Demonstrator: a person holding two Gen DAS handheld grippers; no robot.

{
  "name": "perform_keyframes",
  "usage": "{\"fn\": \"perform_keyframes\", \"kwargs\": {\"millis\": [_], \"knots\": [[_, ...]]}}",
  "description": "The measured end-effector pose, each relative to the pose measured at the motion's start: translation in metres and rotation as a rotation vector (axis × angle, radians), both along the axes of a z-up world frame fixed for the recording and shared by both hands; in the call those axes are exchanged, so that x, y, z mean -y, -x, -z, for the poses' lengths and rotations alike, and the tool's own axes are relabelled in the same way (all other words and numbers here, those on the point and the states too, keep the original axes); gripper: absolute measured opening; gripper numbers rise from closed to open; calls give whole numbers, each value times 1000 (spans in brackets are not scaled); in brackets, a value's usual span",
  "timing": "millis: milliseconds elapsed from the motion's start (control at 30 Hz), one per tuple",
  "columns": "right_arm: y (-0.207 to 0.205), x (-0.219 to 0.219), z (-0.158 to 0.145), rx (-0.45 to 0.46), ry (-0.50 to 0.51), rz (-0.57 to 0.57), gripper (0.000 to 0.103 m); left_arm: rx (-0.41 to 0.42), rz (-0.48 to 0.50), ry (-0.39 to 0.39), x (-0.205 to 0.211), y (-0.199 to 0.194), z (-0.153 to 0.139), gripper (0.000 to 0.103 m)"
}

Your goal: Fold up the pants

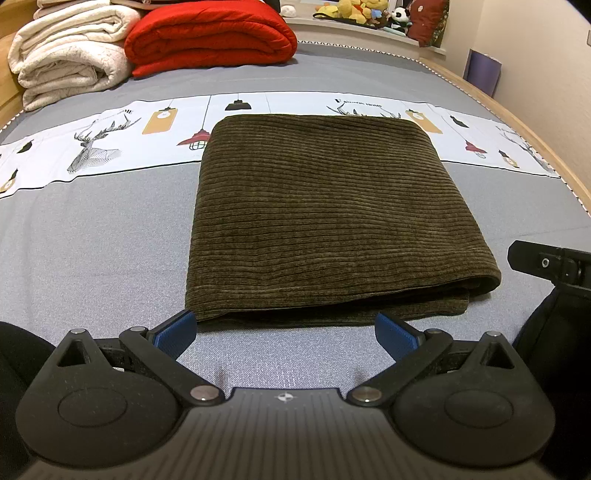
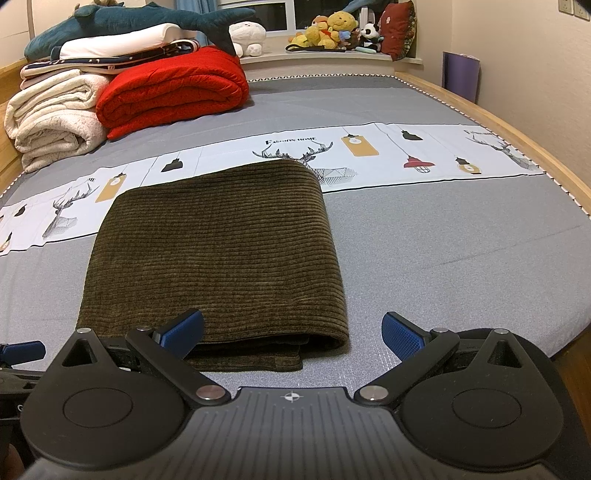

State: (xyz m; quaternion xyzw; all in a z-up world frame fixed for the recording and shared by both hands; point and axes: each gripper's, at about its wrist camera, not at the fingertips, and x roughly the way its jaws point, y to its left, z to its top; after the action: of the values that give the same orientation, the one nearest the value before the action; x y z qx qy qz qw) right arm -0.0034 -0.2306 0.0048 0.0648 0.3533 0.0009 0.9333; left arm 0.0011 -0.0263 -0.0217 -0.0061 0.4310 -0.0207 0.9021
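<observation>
The olive-green corduroy pants (image 1: 325, 214) lie folded into a thick flat rectangle on the grey bed sheet (image 1: 92, 251); in the right wrist view the pants (image 2: 218, 254) lie ahead and to the left. My left gripper (image 1: 286, 334) is open and empty, its blue pads just short of the pants' near edge. My right gripper (image 2: 293, 334) is open and empty, hovering over the near right corner of the pants. Part of the right gripper shows at the right edge of the left wrist view (image 1: 543, 264).
A rolled cream blanket (image 1: 70, 55) and a folded red quilt (image 1: 210, 37) lie at the far left of the bed. Plush toys (image 2: 332, 29) sit on the window ledge. The wooden bed edge (image 2: 535, 147) runs along the right.
</observation>
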Motion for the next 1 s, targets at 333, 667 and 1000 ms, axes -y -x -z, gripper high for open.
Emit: {"fn": "perform_keyframes", "kwargs": {"millis": [333,667,1000], "knots": [[2,-4,4,-3,5,-6,102,1,10,1,-2,1,0,103],[2,-2,5,-6,6,-7,102,-2,16,-1,-1,0,1,103],[1,1,3,-10,4,-9,102,4,19,3,-3,1,0,103]]}}
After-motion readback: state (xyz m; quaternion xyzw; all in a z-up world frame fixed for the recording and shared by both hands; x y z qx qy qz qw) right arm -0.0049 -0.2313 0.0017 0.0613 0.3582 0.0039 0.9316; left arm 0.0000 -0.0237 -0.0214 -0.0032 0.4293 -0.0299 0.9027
